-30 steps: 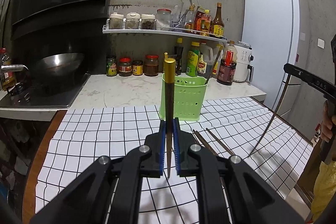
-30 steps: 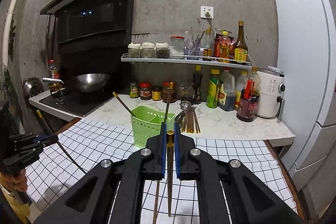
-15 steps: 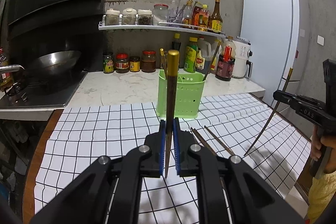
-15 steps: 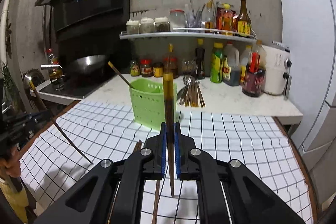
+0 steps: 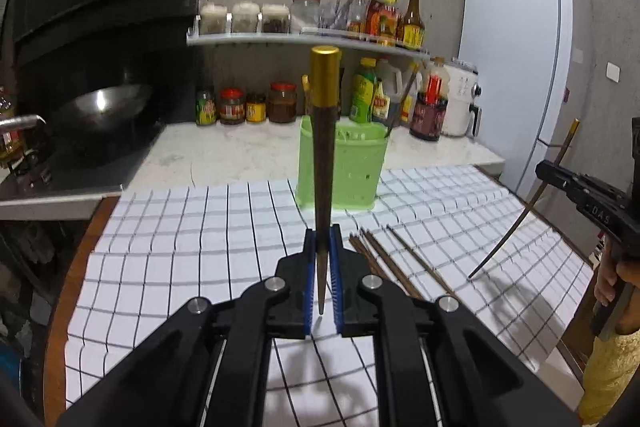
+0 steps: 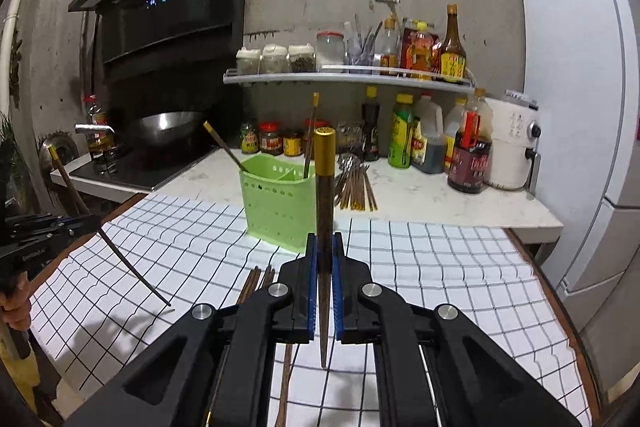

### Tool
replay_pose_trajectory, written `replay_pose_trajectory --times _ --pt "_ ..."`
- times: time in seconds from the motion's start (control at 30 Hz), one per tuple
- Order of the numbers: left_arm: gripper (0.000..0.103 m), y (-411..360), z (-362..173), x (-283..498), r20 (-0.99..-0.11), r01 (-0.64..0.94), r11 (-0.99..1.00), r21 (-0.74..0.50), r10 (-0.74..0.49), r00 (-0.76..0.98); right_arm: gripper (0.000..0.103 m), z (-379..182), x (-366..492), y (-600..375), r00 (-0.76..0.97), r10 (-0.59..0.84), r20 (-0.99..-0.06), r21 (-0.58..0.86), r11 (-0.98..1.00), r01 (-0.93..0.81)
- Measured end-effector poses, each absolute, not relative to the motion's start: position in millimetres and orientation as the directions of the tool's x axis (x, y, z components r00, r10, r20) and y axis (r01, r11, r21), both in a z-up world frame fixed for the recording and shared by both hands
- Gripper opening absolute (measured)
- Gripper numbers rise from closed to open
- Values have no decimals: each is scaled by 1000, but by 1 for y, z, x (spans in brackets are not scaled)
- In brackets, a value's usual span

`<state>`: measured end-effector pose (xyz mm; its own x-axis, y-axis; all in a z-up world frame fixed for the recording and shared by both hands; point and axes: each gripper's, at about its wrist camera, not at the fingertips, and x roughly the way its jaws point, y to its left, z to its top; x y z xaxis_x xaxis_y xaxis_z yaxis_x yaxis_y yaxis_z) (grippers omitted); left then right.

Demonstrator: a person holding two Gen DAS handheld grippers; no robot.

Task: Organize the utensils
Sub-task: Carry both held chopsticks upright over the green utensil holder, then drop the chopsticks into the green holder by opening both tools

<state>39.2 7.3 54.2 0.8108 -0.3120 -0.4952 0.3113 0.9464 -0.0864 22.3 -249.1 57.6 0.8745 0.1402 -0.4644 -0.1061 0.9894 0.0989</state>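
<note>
Nearest the left wrist camera, the left hand-held gripper (image 5: 322,269) is clenched on a dark chopstick (image 5: 323,163) with a gold cap. The stick stands nearly upright, gold end up and thin tip down between the blue pads, which suits dropping it point-first into a holder. The right hand-held gripper (image 6: 325,269) grasps its own gold-capped chopstick (image 6: 324,227) the same way, tip hanging below the jaws.

Just beyond both grippers, several loose chopsticks (image 5: 384,259) lie flat on the checked cloth (image 5: 180,247) that covers the worktop. They seem to be the pile that remains to be sorted.

Further on, at the far edge of the cloth, stands the green perforated holder (image 6: 278,205), divided into compartments. It already carries a few chopsticks leaning against its rim, so the task looks partly done, and the two held sticks are probably headed there.

Behind it on the pale worktop (image 6: 420,199) lies another bundle of chopsticks and spoons (image 6: 354,183), then jars and bottles along the wall.
</note>
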Motion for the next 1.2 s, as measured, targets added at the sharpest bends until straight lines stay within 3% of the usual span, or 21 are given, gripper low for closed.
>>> replay_pose_trajectory --times 0.27,0.47,0.57,0.77,1.03,1.1,1.13,1.17,1.2 --pt "7 -13 92 74 -371 338 938 -76 -341 864 7 83 70 -242 917 192 -350 132 979 -154" --pt "7 -31 147 124 -233 350 934 -74 -357 904 7 124 121 -223 964 191 -187 105 979 -174" --pt "7 -41 155 154 -206 341 938 -66 -347 915 7 128 151 -214 976 170 -138 82 984 -160" --pt "7 -62 116 231 -350 343 934 -99 -355 867 7 94 202 -201 961 160 -225 63 987 -149" --pt "7 -71 74 264 -476 390 913 -122 -398 784 9 45 227 -185 903 166 -396 3 984 -180" --pt "8 -68 77 263 -480 393 910 -134 -407 777 16 47 224 -186 898 155 -413 -7 985 -174" --pt "11 -66 82 261 -474 391 910 -137 -407 781 27 50 220 -188 897 157 -414 -2 985 -173" --pt "23 -62 90 252 -456 396 907 -145 -417 786 39 56 212 -192 898 162 -409 9 985 -173" --pt "31 -59 96 245 -439 400 904 -148 -423 793 42 62 203 -196 903 165 -397 16 985 -173"
